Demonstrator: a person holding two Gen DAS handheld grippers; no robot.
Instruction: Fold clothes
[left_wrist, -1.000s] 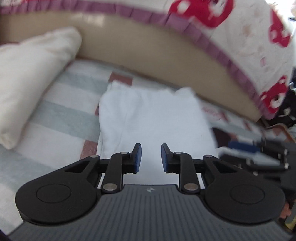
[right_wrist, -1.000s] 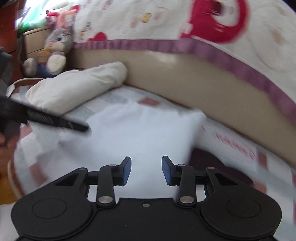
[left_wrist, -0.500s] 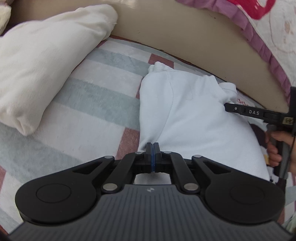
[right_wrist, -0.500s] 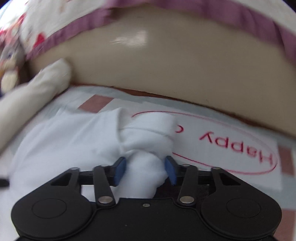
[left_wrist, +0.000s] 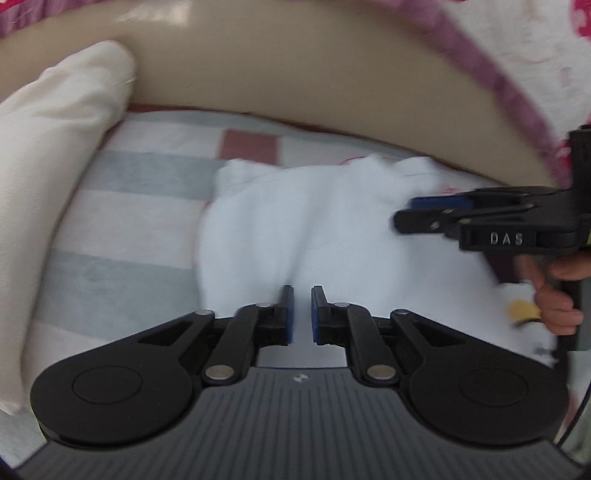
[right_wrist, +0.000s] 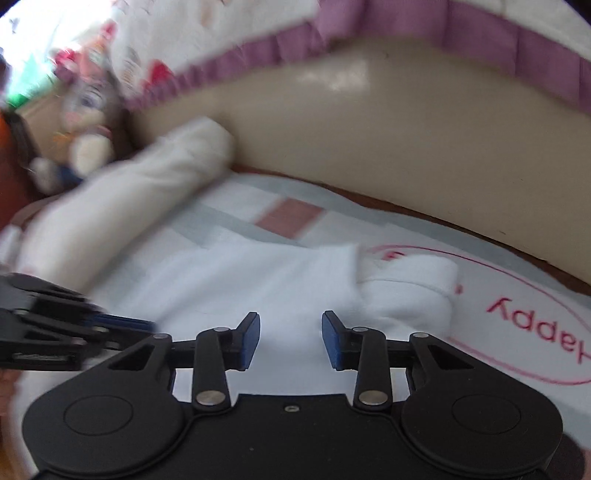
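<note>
A white garment (left_wrist: 314, 229) lies folded on the striped bed cover (left_wrist: 122, 236), blurred by motion. My left gripper (left_wrist: 302, 314) hovers over its near edge, open by a narrow gap with nothing between the pads. In the right wrist view the same garment (right_wrist: 266, 280) shows a bunched sleeve end (right_wrist: 413, 284) at its far right. My right gripper (right_wrist: 290, 339) stands open above the cloth and holds nothing. Each gripper shows in the other's view: the right gripper (left_wrist: 436, 212) at the garment's right side, held by a hand (left_wrist: 557, 295), and the left gripper (right_wrist: 92, 328) at the left.
A cream pillow (left_wrist: 55, 177) lies along the left of the bed. A beige bed board (left_wrist: 295, 74) curves behind, with a pink-trimmed quilt (right_wrist: 480, 33) draped over it. A plush toy (right_wrist: 88, 122) sits at the far left. A red "Happy" print (right_wrist: 535, 314) marks the cover.
The left gripper, shut at the garment's near edge half a second ago, has opened slightly. The right gripper has drawn back from the sleeve end that was between its fingers and spread wider.
</note>
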